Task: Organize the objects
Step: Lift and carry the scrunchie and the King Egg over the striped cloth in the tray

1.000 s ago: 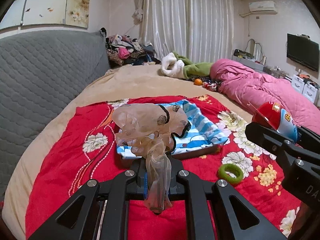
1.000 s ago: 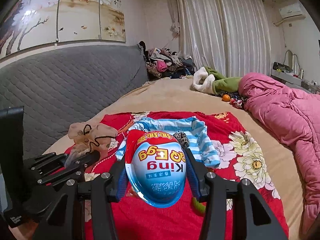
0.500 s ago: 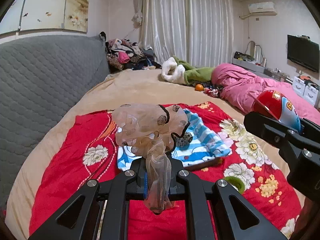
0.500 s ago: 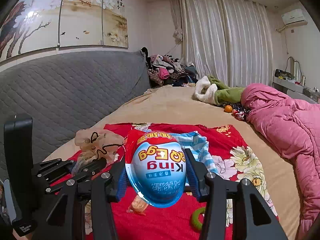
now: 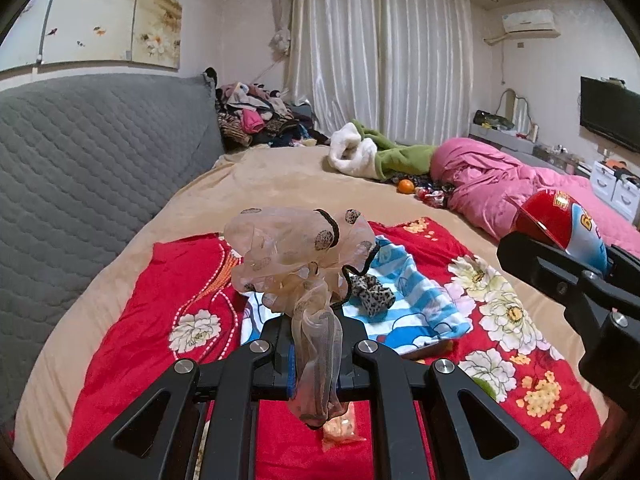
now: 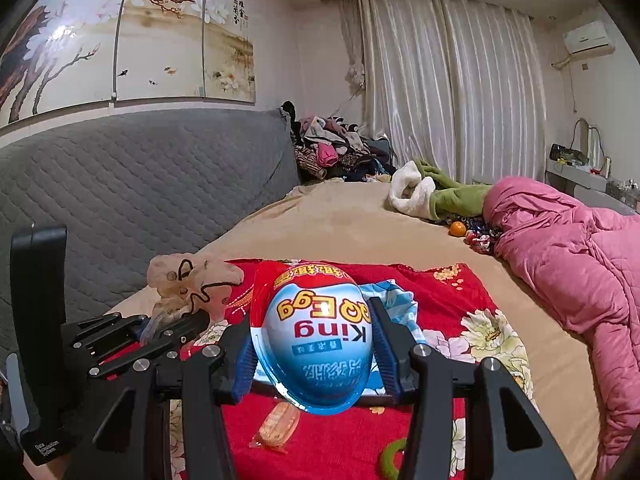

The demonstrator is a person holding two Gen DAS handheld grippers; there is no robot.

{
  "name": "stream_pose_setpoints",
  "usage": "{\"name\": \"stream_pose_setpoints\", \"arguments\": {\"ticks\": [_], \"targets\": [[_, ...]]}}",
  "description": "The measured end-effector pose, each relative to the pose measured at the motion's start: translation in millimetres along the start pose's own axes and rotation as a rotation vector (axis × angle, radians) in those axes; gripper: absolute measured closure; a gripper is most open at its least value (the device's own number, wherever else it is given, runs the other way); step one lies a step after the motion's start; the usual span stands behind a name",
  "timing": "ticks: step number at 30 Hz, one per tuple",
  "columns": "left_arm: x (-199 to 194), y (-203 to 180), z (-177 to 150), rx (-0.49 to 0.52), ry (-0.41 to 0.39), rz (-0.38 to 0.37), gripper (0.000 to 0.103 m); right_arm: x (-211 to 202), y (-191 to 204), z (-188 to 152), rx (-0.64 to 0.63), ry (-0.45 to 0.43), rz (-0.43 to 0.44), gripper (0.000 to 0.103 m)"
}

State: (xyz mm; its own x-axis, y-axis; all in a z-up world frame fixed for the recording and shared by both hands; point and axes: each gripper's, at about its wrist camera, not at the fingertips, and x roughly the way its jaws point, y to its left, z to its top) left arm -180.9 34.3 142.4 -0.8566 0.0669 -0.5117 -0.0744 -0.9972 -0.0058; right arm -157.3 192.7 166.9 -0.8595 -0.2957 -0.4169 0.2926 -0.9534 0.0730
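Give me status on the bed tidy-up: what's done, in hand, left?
Done: nothing visibly put away yet. In hand: left gripper is shut on the sheer scrunchie; right gripper clamps the toy egg, both off the red blanket. Left: leopard scrunchie, green ring, snack packet, striped garment.

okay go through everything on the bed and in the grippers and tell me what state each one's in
left gripper: shut on the sheer scrunchie.
sheer scrunchie: held off the bed.
right gripper: shut on the toy egg.
toy egg: held, label upside down.
striped garment: lying crumpled.
snack packet: lying flat.
curtains: drawn.
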Motion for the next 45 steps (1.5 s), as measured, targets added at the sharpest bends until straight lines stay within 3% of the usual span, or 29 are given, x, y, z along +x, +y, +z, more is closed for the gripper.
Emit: {"name": "stream_pose_setpoints", "arguments": {"ticks": [25,39,45], "targets": [[64,1,14,-0.012,0.034,0.021,0.091,50,-15,13,-0.008,0.012,-0.027,0.053],[128,-1,13,-0.016,0.070,0.022,0.091,107,-33,-6,-0.003,0.067,-0.057,0.053],[166,-10,1,0.001,0.107,0.011,0.091,144,-52,-29,0.021,0.135,-0.080,0.053]]}}
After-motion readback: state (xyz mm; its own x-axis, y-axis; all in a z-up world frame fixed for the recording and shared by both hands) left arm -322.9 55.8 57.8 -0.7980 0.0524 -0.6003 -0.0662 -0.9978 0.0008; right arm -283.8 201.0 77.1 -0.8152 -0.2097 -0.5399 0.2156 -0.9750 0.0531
